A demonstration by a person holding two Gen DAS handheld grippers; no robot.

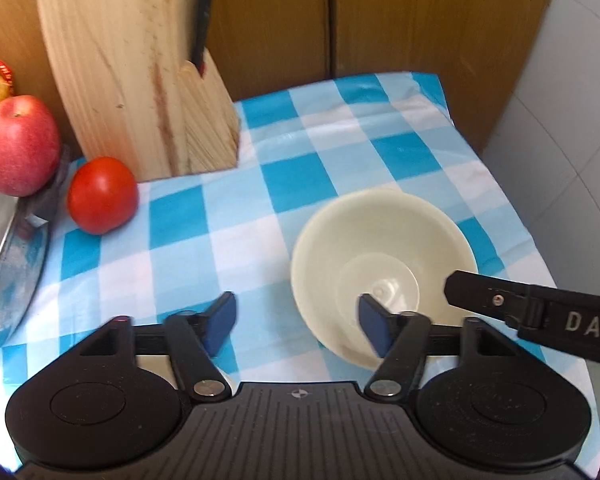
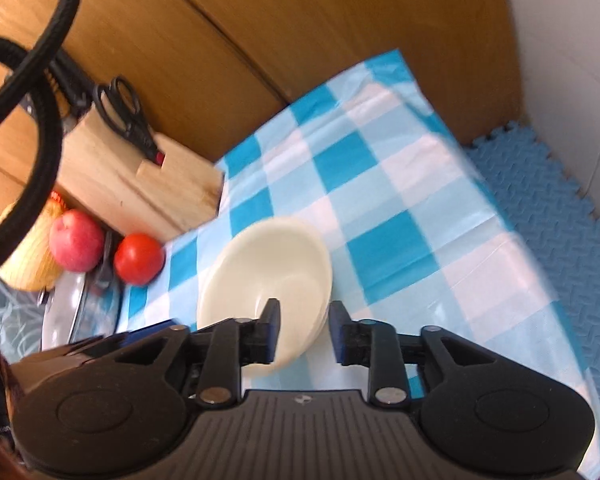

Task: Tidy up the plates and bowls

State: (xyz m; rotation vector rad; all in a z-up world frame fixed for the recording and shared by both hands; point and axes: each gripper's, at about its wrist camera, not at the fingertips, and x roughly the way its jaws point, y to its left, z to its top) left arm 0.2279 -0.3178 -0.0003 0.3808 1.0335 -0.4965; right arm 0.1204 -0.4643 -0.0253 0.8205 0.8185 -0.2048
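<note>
A cream bowl sits on the blue-and-white checked tablecloth. My left gripper is open, low over the cloth; its right finger stands in front of the bowl's near left rim, and nothing is between the pads. In the right wrist view the bowl looks like two or three nested cream bowls. My right gripper is open, with its left finger over the bowl's near rim and its right finger just outside. The right gripper's black finger reaches in beside the bowl in the left wrist view.
A wooden knife block stands at the back left, with scissors in it. A tomato, a red apple and a metal tray lie at the left. The table's right edge drops to blue foam floor mats.
</note>
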